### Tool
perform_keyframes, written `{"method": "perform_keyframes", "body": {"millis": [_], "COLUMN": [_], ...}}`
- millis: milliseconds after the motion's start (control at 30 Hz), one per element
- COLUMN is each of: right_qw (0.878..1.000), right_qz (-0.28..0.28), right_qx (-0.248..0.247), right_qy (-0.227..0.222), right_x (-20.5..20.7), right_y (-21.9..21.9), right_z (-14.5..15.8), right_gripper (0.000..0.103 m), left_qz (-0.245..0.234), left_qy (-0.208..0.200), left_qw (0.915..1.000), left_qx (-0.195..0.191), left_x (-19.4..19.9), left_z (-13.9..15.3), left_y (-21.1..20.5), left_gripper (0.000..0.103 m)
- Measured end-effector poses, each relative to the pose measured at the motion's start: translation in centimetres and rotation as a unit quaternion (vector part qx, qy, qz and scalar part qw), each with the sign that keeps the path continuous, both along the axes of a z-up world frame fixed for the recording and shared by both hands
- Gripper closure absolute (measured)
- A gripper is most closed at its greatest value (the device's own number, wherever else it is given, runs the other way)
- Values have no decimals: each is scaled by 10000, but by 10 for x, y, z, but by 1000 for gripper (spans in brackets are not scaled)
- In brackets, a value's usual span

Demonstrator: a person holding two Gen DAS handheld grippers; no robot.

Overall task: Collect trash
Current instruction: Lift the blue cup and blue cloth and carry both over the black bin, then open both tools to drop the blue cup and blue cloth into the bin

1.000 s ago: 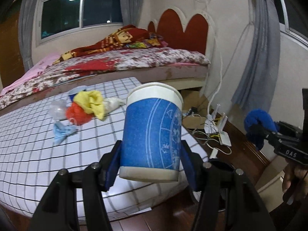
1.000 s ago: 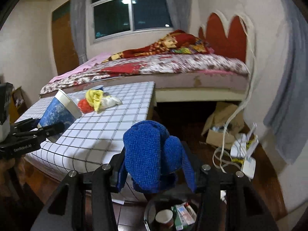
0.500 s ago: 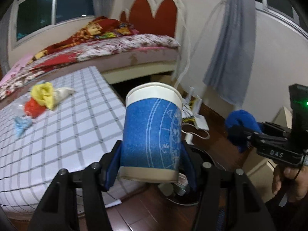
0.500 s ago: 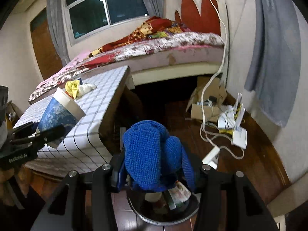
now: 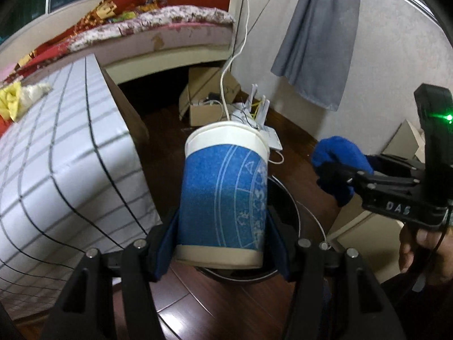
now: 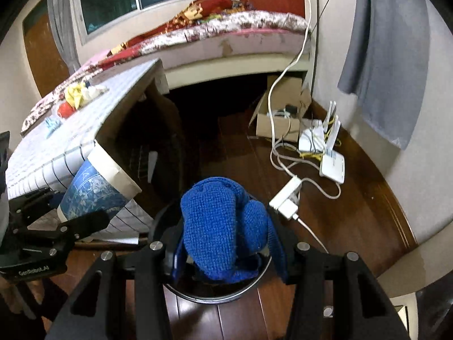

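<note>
At nine o'clock in your left wrist view lies the checked table (image 5: 56,153), with yellow and white scraps (image 5: 17,99) at its far edge. Your left gripper (image 5: 223,226) is clamped on the blue paper cup (image 5: 223,198), upright between the pads, dead centre, over the dark bin (image 5: 286,206) on the wood floor (image 5: 198,306). At three o'clock your right gripper (image 5: 337,175) pinches the blue knitted cloth (image 5: 339,158).

In your right wrist view, the cup (image 6: 99,187) sits at nine o'clock, tilted. The cloth (image 6: 223,226) fills the centre, squeezed between the right gripper's (image 6: 226,243) pads directly over the bin's rim (image 6: 215,297). White cables and routers (image 6: 325,147) lie at two o'clock.
</note>
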State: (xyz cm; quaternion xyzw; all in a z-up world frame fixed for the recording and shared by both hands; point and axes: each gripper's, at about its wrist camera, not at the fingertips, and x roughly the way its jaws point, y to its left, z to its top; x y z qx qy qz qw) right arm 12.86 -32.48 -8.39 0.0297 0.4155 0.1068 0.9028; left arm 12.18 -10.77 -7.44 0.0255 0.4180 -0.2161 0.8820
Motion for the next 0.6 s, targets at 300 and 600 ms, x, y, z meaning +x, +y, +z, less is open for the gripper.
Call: {"method": "perform_keyframes", "body": {"millis": [300,600], "right_qw": [9984,9949], "right_qz": [275,507], "right_qx": [-326,-441], "right_qy": [371,756], "right_x": [25,39], "right_y": [12,19], "right_z": [-44,-77], "right_gripper": [52,47], "left_qz": [-78,-193], "left_qy": [398,801], "left_qw": [9992,9962], "left_qx": [-18,-272], "left_x": [18,33], "left_z": [-28,-54], "left_y": [-8,-14], "left_gripper": [43,38]}}
